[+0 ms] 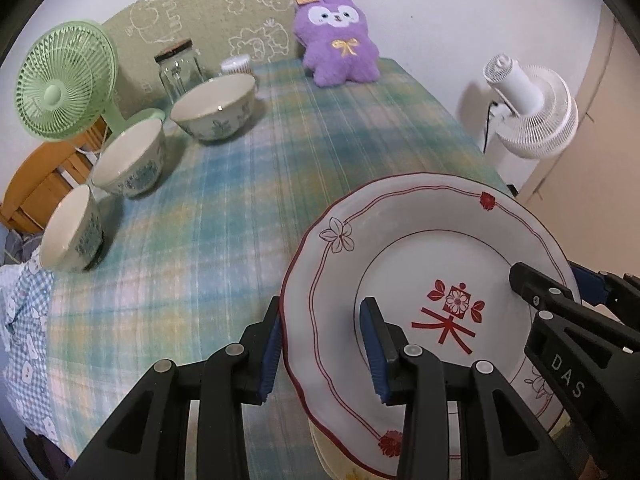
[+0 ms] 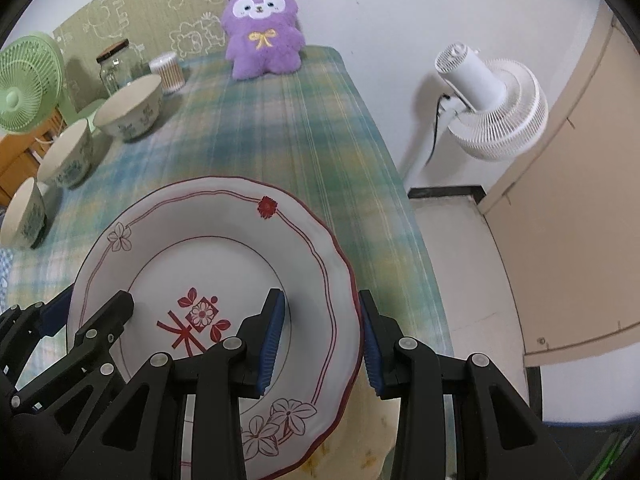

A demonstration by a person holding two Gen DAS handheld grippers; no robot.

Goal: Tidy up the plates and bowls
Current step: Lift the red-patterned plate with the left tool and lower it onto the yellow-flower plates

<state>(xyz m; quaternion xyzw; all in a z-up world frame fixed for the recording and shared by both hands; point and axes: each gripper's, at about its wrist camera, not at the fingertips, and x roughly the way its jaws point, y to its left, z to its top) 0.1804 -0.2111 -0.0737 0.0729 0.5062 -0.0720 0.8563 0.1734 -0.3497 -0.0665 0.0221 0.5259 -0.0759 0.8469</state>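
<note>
Each wrist camera looks steeply down along its own fingers, close over the plate (image 1: 424, 280); the left view sits at its left rim, the right opposite; both share the bowls (image 2: 130, 108) and table (image 1: 224, 208).

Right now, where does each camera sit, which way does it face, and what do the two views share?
Left wrist: on the left gripper, looking down and forward over the table; its jaws clamp the plate at its left rim; the right gripper shows at right.
Right wrist: on the right gripper, facing the same way; its jaws clamp the plate at its right rim; the left gripper shows at left.
Shared: plate, three bowls, plush, jar, both fans.
</note>
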